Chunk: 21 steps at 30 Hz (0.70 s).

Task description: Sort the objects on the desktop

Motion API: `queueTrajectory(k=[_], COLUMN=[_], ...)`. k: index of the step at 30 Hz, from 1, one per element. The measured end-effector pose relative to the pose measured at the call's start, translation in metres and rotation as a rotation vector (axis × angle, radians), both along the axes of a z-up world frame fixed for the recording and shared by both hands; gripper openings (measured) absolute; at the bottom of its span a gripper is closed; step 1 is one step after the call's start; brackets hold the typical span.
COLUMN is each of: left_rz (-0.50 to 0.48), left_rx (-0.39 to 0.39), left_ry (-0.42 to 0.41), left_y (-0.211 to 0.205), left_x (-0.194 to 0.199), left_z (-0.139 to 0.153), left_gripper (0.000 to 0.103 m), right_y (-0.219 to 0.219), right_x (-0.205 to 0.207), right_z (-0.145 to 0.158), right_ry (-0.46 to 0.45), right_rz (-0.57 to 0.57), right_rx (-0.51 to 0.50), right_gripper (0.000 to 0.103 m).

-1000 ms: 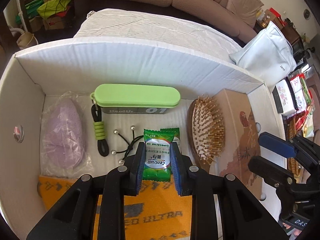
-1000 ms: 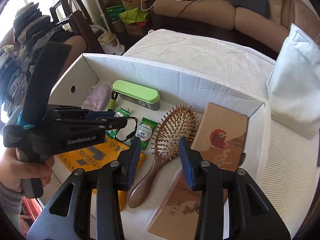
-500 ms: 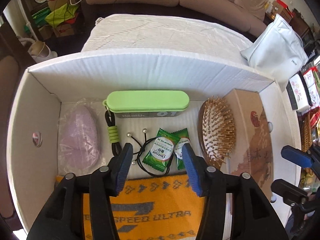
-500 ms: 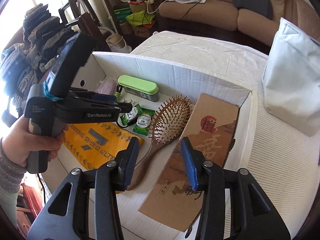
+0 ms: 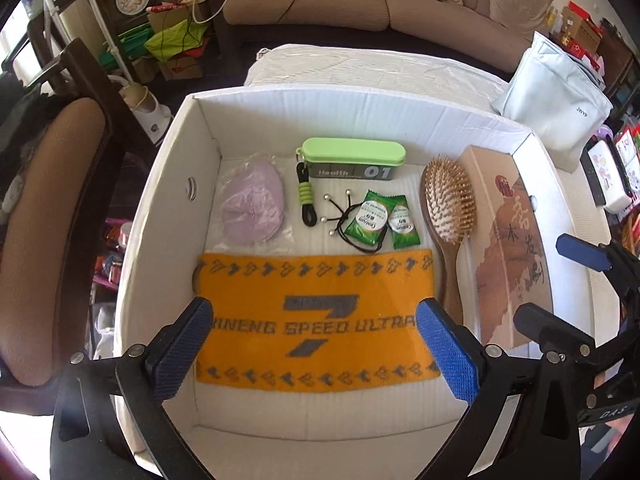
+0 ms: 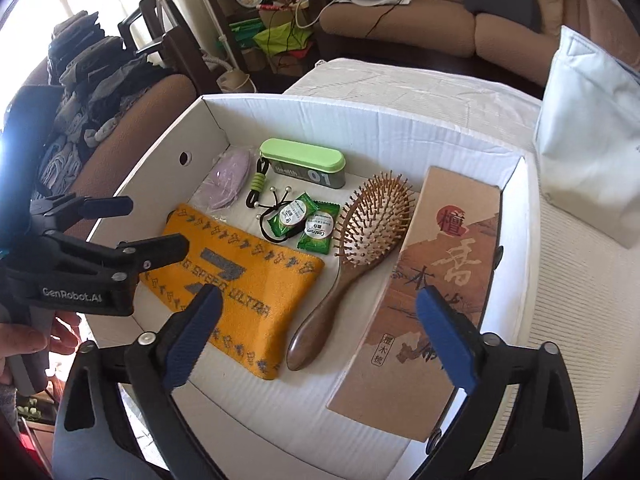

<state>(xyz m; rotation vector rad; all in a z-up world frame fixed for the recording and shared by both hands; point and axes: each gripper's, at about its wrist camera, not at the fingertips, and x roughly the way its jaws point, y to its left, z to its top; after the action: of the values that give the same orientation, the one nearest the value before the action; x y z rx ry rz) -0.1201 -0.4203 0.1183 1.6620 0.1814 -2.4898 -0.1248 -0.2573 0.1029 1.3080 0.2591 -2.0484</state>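
Desktop objects all lying inside white box [image 5: 172,184] set on white ribbed table [image 6: 560,280], none held. Left gripper [image 5: 312,348] hovering above near part of box, jaws opening wide with nothing between the pads. Right gripper [image 6: 320,336] likewise above near rim, jaws opening, empty; person's hand [image 6: 24,344] visible at far left of right view, gripping the left tool's handle.

Nearest inside: bare strip of box floor along near wall, free of items. Next, orange knitted band [image 5: 316,316] flat, its left end close to left wall, its right end touching handle of wooden hairbrush [image 5: 448,208]. Brown printed carton [image 6: 436,280] lying lengthwise against right wall, just beside hairbrush, near end almost at near rim.

Farther: two green sachets [image 5: 378,220] side by side over black hair tie [image 5: 352,224] with small beads, in middle of floor. Lilac pad in clear wrap [image 5: 252,208] near left wall. Green-lidded case [image 5: 352,158] with black-and-green strap close to far wall. Narrow bare gaps between items in far half.

Beyond box: open table surface, pale blue pouch [image 5: 556,100] at right far edge, brown sofa [image 5: 360,4] behind, chair [image 5: 44,208] left.
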Motion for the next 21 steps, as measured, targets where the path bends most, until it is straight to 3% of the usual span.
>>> queueTrajectory(k=[10, 17, 21], left_rz=[0.057, 0.076, 0.044], left_rx=[0.012, -0.021, -0.040], left_ry=[0.068, 0.121, 0.111], left_y=[0.013, 0.047, 0.079], left_x=[0.063, 0.101, 0.111], left_z=[0.016, 0.034, 0.036], left_gripper=[0.103, 0.103, 0.103], right_y=[0.026, 0.064, 0.094], right_x=[0.040, 0.068, 0.082], right_z=[0.015, 0.032, 0.040], right_ry=[0.039, 0.056, 0.078], right_rz=[-0.005, -0.025, -0.051], right_rx=[0.023, -0.008, -0.014], right_gripper=[0.103, 0.103, 0.103])
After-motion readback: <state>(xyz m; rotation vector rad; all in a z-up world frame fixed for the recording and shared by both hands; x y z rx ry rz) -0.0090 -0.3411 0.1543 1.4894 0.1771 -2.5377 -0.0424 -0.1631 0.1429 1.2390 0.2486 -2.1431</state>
